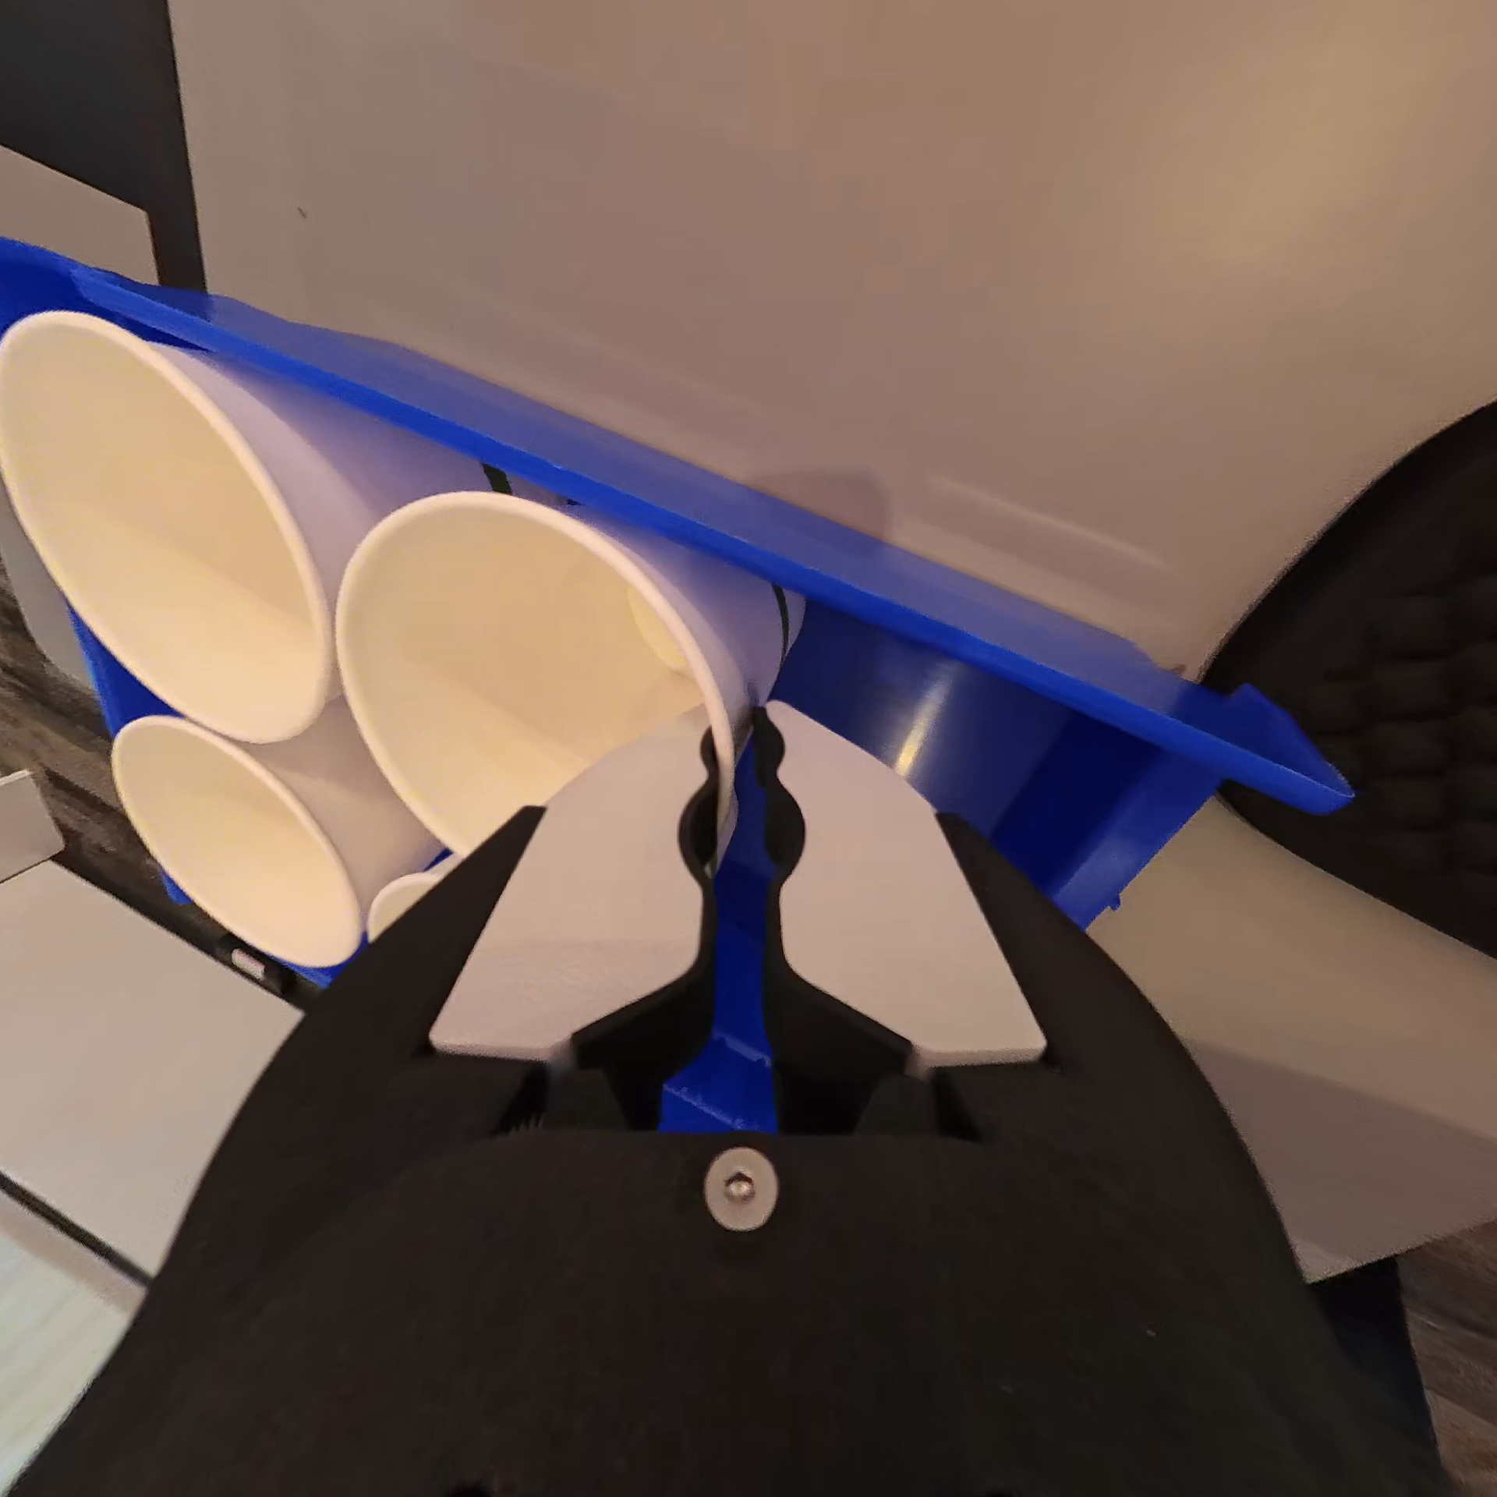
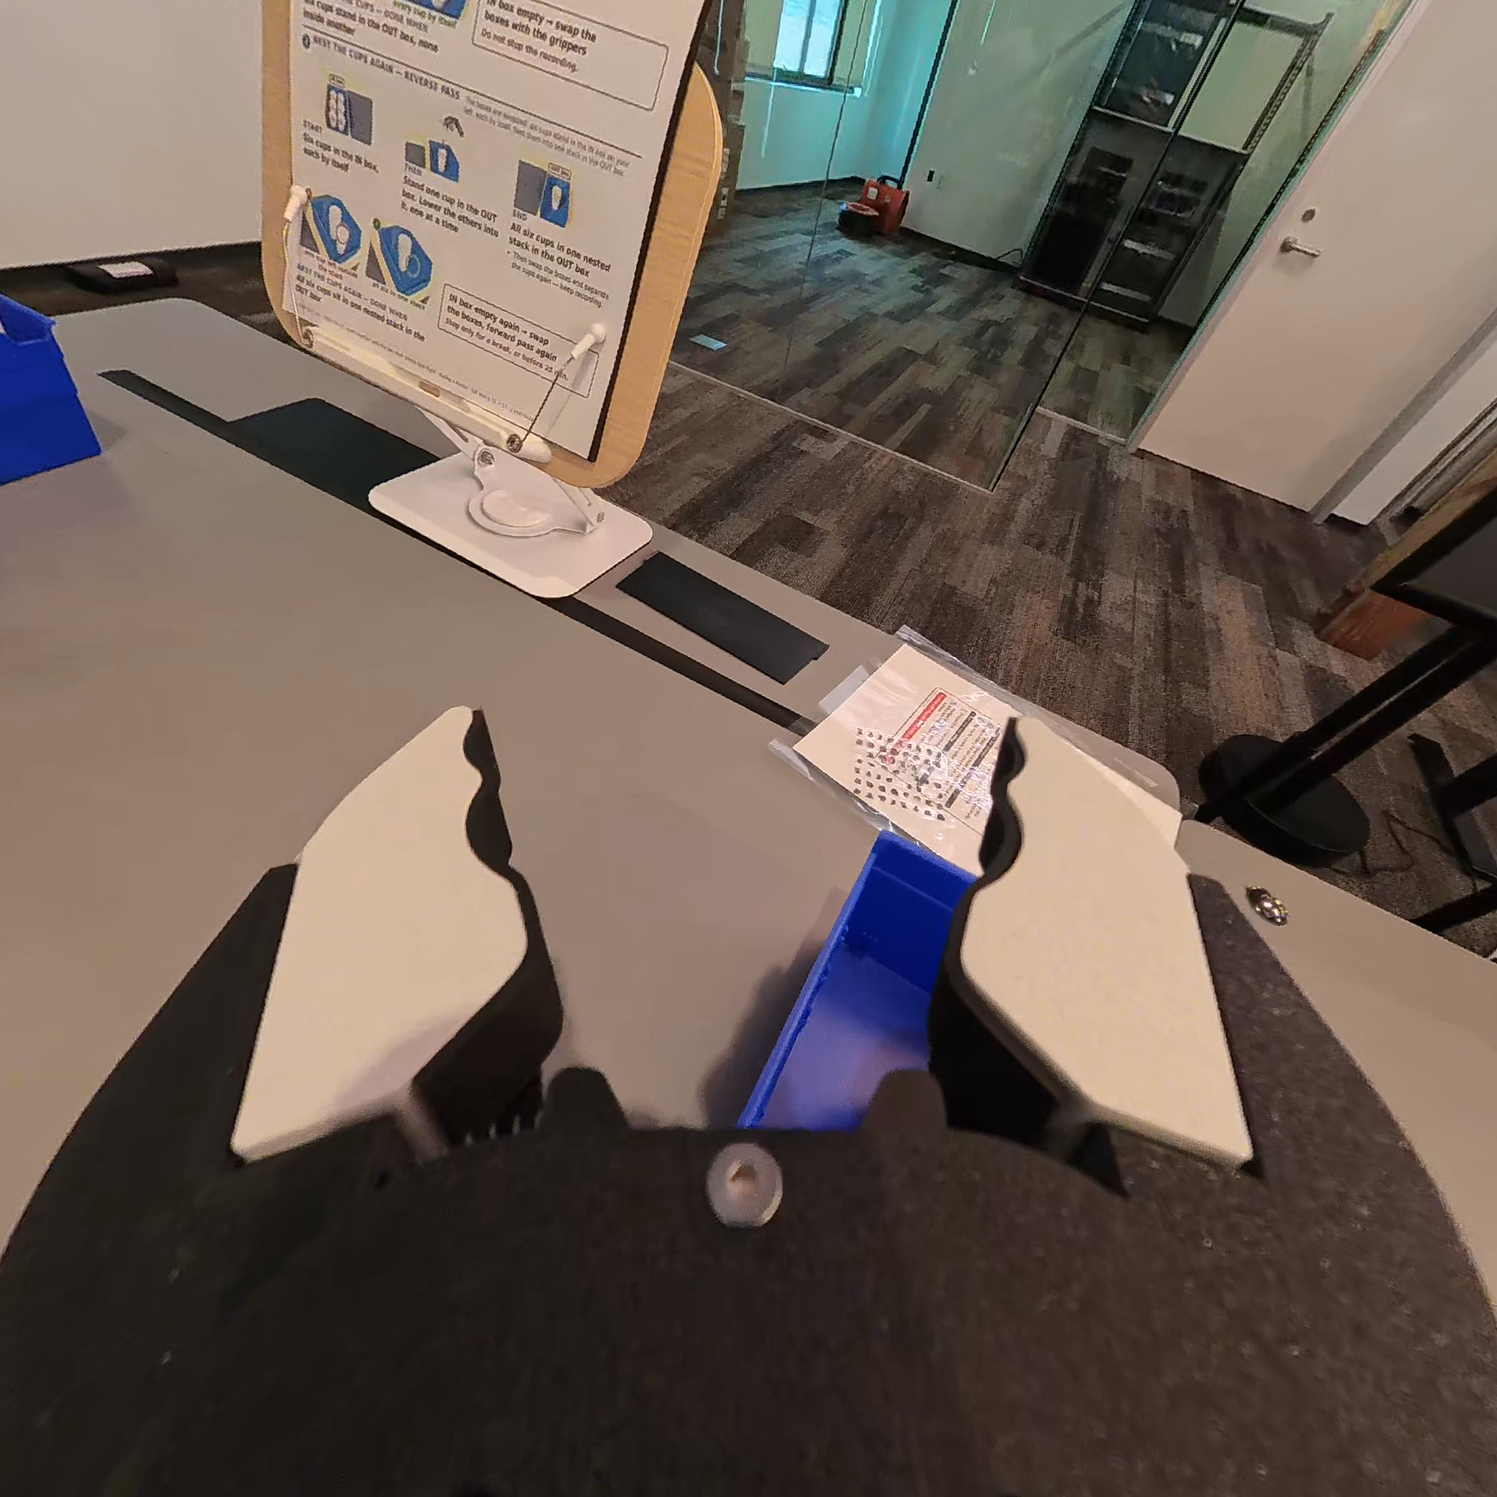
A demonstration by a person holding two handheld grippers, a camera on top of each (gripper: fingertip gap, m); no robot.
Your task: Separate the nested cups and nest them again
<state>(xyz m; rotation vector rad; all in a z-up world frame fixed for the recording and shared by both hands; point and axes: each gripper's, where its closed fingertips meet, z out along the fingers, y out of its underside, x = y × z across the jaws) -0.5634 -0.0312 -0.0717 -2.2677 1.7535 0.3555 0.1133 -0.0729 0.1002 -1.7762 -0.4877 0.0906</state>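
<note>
Grey surface (image 2: 243, 688) carries a blue bin (image 1: 1012, 648) with 4 visible cups, the left tool (image 1: 741, 745) clamped on 1 cup (image 1: 502, 664) rim, best lifted straight, while the right tool (image 2: 741, 757) gapes empty.

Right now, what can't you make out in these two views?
- Left wrist view: fourth paper cup, mostly hidden behind the left claw; total cup count unclear.
- Left wrist view: blue box floor, covered by cups.
- Right wrist view: blue bin contents, cut off by the right claw.
</note>
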